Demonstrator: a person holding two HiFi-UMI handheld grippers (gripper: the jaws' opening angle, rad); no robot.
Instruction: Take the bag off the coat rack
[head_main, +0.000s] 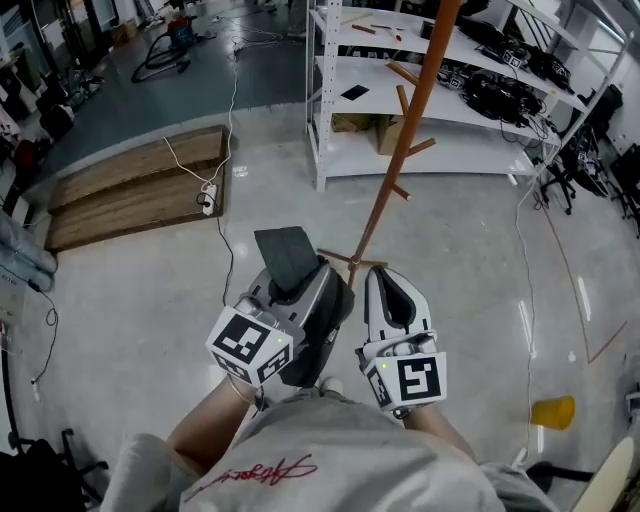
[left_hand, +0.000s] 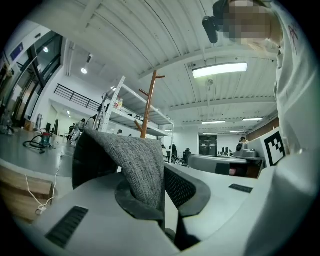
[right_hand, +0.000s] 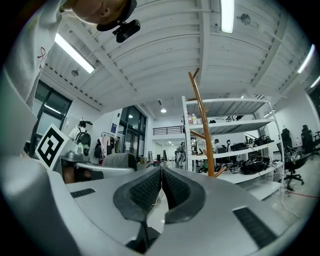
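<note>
The coat rack is a bare orange-brown pole with short pegs, standing on the floor just ahead of me; nothing hangs on it. It also shows as the coat rack and coat rack in the gripper views. My left gripper is shut on a fold of the grey fabric bag, which sticks up out of the jaws. In the left gripper view the bag is pinched between the pads of the left gripper. My right gripper sits beside it, its pads pressed together with nothing between them.
A white shelving unit with cables and gear stands behind the rack. Wooden boards lie on the floor at the left, with a power strip and its cable at their edge. A yellow cup stands on the floor at the right.
</note>
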